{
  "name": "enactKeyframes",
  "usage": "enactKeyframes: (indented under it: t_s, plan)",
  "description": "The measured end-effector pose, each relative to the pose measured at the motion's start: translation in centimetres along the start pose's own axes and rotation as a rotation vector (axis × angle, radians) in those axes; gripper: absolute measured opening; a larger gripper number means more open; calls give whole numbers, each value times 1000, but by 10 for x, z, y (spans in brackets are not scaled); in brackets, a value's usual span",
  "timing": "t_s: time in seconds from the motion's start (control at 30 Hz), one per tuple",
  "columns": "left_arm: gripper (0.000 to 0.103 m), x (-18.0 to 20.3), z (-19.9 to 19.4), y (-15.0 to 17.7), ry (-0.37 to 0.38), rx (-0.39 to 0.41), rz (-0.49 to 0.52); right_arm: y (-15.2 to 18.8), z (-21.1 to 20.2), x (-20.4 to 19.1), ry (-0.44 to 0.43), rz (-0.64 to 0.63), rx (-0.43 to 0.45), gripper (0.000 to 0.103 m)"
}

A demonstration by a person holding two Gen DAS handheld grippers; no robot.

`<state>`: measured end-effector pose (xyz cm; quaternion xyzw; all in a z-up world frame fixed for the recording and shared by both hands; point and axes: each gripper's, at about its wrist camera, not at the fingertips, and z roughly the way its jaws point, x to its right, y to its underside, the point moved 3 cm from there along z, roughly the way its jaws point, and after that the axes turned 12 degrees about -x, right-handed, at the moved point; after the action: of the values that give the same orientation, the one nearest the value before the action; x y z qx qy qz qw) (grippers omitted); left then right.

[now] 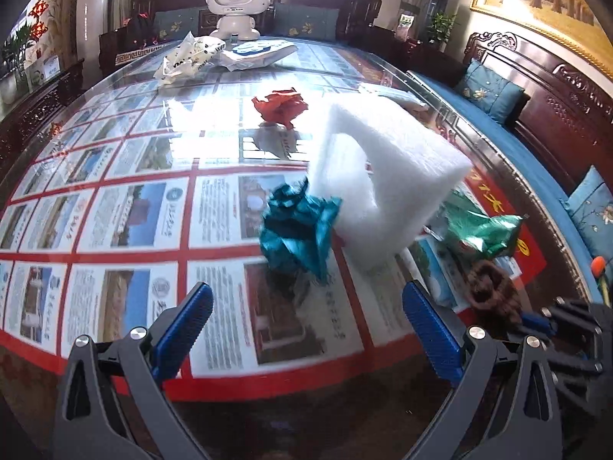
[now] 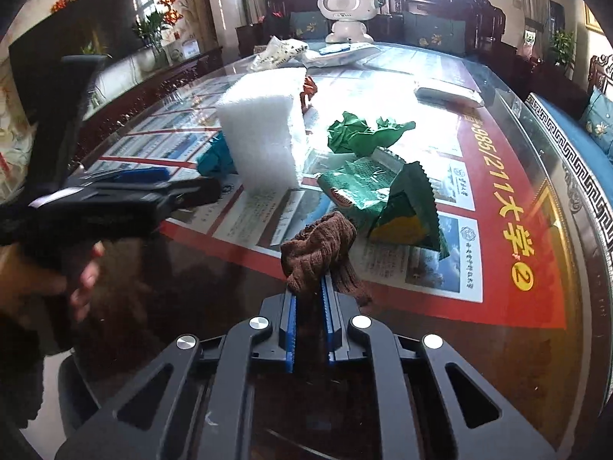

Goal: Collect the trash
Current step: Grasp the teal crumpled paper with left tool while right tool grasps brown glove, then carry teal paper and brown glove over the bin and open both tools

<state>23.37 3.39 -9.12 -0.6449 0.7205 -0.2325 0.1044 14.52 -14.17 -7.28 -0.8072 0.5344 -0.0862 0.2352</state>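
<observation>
R gripper (image 2: 309,291) is pointing down at the table (image 2: 191,268) & clenching the brown cloth (image 2: 318,253); L gripper (image 1: 306,306) is tilting down, jaws released, nothing betw. them.

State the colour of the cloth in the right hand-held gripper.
Brown cloth, clearest in the right wrist view.

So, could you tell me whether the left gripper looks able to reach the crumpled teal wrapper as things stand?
Probably yes: the left gripper is open, the teal wrapper lies just ahead, nothing between; the white foam block crowds one side.
</observation>
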Motion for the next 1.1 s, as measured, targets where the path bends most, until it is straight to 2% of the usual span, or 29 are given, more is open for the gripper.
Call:
enactKeyframes:
  t_s: [0.13, 0.2, 0.27, 0.3, 0.33, 0.37, 0.43, 0.57, 0.73, 1.1]
  plan:
    - [99, -9, 13, -16, -25, -15, -28, 3, -4, 0, -29, 8, 6, 12]
    - [92, -16, 16, -23, -21, -14, -50, 4, -6, 1, -34, 15, 11, 12]
    - [80, -20, 18, -29, -40, -10, -60, 5, -7, 2, -38, 20, 17, 12]
    - [77, -20, 18, -31, -46, -11, -54, 5, -7, 2, -41, 17, 14, 12]
    - [69, -20, 19, -33, -51, -10, -47, 5, -7, 3, -43, 17, 14, 12]
    - [55, -19, 19, -34, -57, -9, -40, 5, -8, 3, -46, 19, 15, 12]
    - [38, -17, 20, -35, -61, -11, -20, 6, -8, 2, -46, 11, 14, 12]
    - [38, -15, 15, -30, -9, -14, -15, 7, -10, -2, -64, 5, 23, 12]
    - [38, -7, -7, -9, -13, 21, 22, 13, -17, -8, -76, 0, 32, 12]
    - [38, 23, -86, 69, 73, 68, 110, 49, -67, -36, -84, -8, 91, 12]
